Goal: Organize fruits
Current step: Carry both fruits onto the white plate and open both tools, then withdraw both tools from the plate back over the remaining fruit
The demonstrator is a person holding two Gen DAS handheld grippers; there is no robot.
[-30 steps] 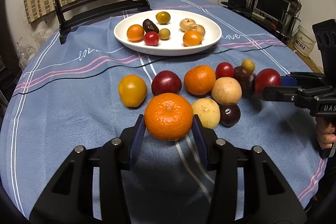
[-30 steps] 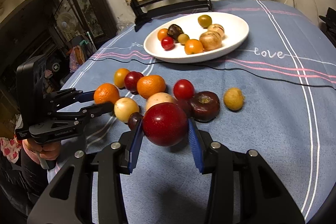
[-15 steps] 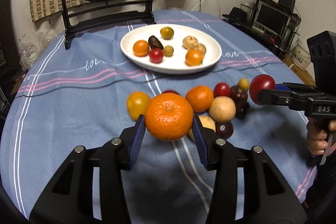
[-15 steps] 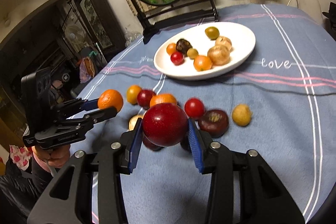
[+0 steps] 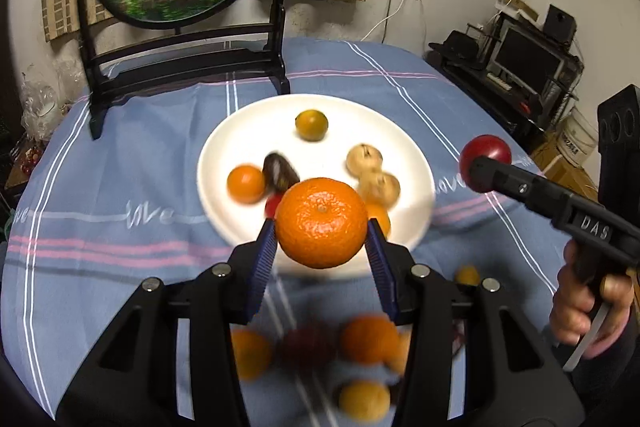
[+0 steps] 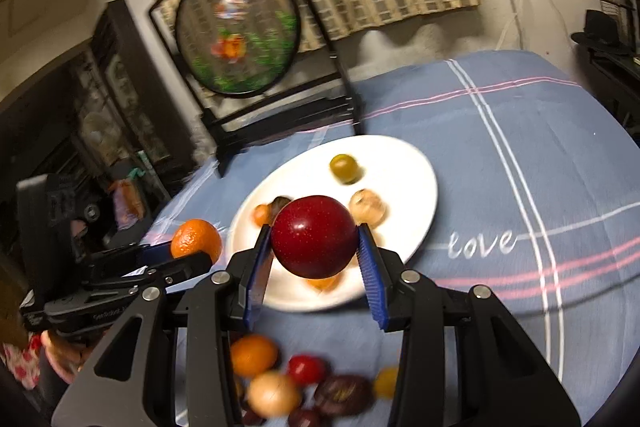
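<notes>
Left wrist view: several fruits lie on the white plate [image 5: 416, 155]; each hand-held gripper [image 5: 322, 247] [image 6: 316, 259] grips one more, an orange [image 5: 322, 223] and a red plum [image 6: 314, 235], above the plate; a cluster [image 6: 296, 383] short of the plate remains.

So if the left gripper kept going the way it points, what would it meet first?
Probably the white plate, near the fruit at its front edge; the left gripper, shut on an orange, aims there. Depth is uncertain.

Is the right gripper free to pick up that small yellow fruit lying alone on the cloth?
Probably not yet: the right gripper is shut on the red plum, so its fingers are occupied. The yellow fruit itself lies unobstructed.
</notes>
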